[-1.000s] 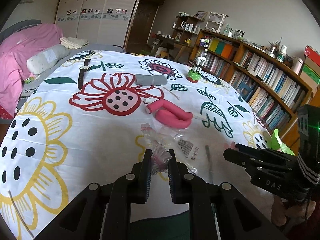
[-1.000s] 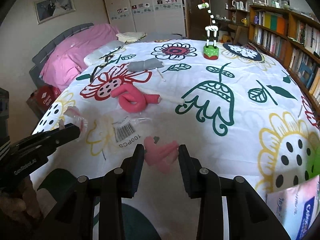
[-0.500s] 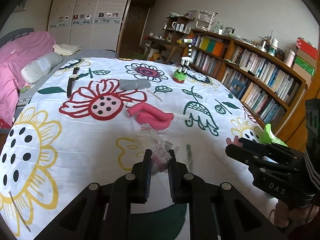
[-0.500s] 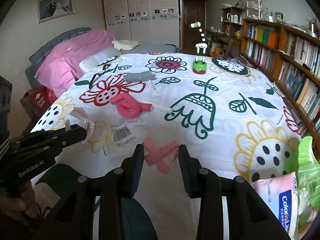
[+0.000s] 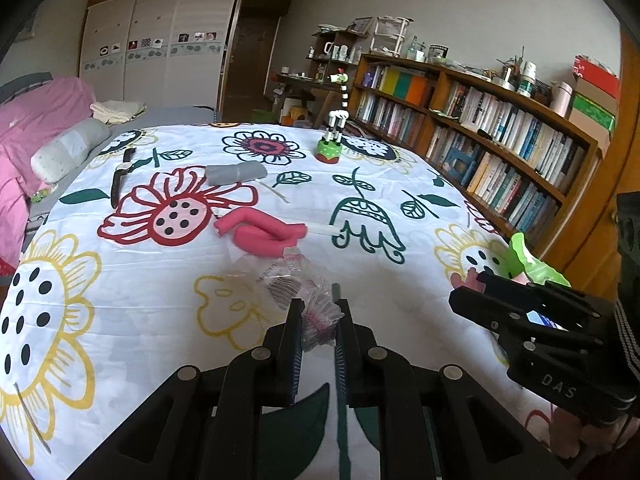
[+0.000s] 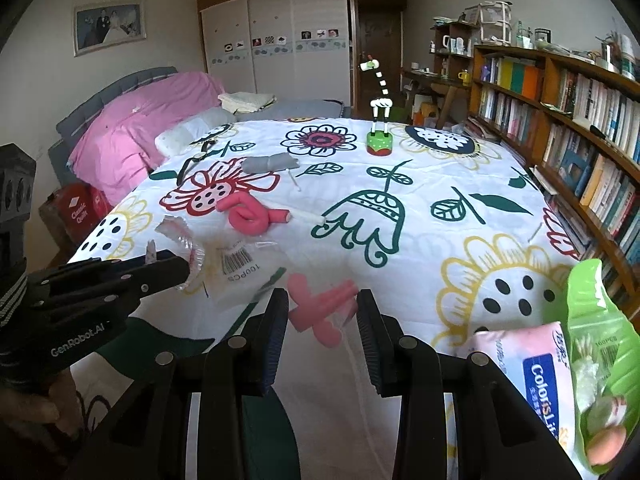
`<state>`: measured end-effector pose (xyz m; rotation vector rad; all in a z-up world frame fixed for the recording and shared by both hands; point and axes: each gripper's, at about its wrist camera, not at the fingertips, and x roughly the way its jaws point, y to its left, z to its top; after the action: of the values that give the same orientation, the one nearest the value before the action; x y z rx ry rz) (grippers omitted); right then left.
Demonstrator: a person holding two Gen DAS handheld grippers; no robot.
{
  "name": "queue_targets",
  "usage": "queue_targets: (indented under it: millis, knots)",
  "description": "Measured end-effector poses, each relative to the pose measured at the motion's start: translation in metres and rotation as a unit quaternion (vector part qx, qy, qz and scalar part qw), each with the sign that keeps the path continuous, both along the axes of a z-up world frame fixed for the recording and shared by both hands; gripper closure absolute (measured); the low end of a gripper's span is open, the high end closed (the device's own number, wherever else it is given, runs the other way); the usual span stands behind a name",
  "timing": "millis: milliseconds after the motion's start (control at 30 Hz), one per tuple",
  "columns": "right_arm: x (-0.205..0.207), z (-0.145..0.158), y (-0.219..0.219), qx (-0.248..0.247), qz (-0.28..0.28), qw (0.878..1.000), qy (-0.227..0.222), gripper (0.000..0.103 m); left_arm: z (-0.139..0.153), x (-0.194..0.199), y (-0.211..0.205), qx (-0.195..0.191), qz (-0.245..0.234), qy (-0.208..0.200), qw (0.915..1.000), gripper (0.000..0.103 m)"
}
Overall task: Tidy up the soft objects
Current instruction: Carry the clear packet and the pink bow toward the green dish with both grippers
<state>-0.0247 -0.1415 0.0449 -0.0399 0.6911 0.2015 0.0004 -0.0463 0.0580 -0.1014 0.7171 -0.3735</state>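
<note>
"GenRobot.AI" is printed in white on the body of the left gripper (image 6: 182, 270), and "DAS" is marked on the body of the right gripper (image 5: 464, 286). "100PCS" is read beside a barcode on the clear plastic bag (image 6: 240, 264). "Colors" is shown on the blue label of the pink tissue pack (image 6: 520, 360). "Classic Quilt" is printed on the red box (image 6: 78, 210). "100PCS" is faintly seen on the green bag (image 6: 604, 344).

left hand-held gripper (image 5: 318, 322): black, silver screws | right hand-held gripper (image 6: 322, 314): black, blue pads
</note>
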Motion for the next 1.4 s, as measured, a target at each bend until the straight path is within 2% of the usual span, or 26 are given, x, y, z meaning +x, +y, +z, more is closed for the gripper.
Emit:
queue_targets:
  millis: [700,1067,1400]
  knots:
    - [-0.04,0.006,-0.046,0.023,-0.032,0.999,-0.021,0.066,0.01,-0.016,-0.053,0.024,-0.049,-0.013,0.9984,0.087]
    - [-0.065,0.01,-0.106,0.039,-0.102,0.994,-0.031,0.066,0.015,-0.021,-0.091,0.033,-0.091,-0.018,0.9951,0.087]
    - [-0.076,0.009,-0.165,0.046,-0.177,0.983,-0.035,0.066,0.019,-0.022,-0.123,0.043,-0.125,-0.024,0.991,0.087]
